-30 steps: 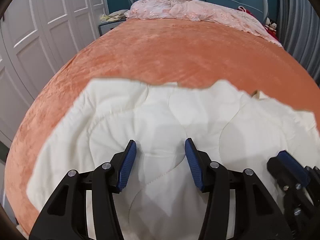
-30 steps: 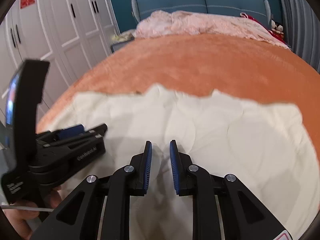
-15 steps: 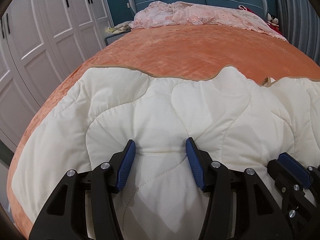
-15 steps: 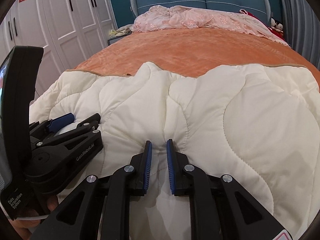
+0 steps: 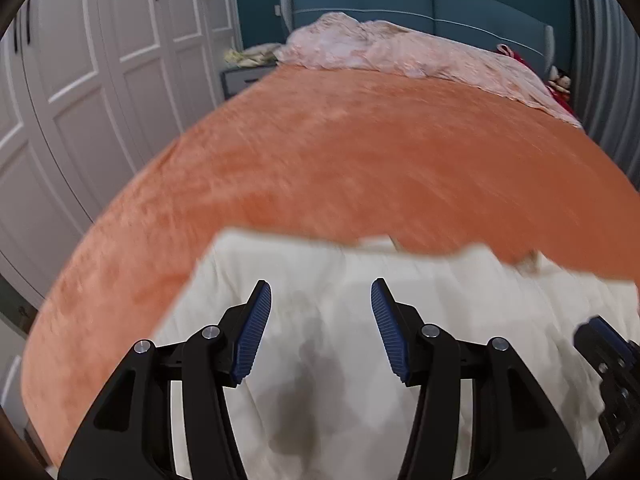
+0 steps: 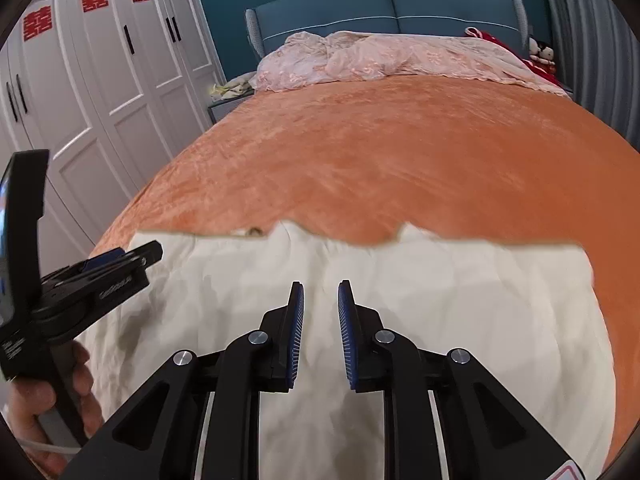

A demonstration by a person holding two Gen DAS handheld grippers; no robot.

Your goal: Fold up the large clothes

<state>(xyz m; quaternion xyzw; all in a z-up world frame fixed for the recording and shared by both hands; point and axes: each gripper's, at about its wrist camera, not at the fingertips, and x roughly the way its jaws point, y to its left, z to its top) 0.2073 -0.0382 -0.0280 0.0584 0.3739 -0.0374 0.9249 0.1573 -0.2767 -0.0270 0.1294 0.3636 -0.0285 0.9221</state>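
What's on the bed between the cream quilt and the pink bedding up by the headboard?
Nothing: only bare orange blanket separates the cream quilt from the pink bedding, clearest in the right wrist view.

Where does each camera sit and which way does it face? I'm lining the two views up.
Left wrist: on the left gripper, looking down over the cream quilt toward the headboard; the right gripper's tip shows at right.
Right wrist: on the right gripper, same heading; the left gripper and a hand show at left.
Shared: quilt, orange bedspread, wardrobe.

Cream quilted garment on orange bedspread
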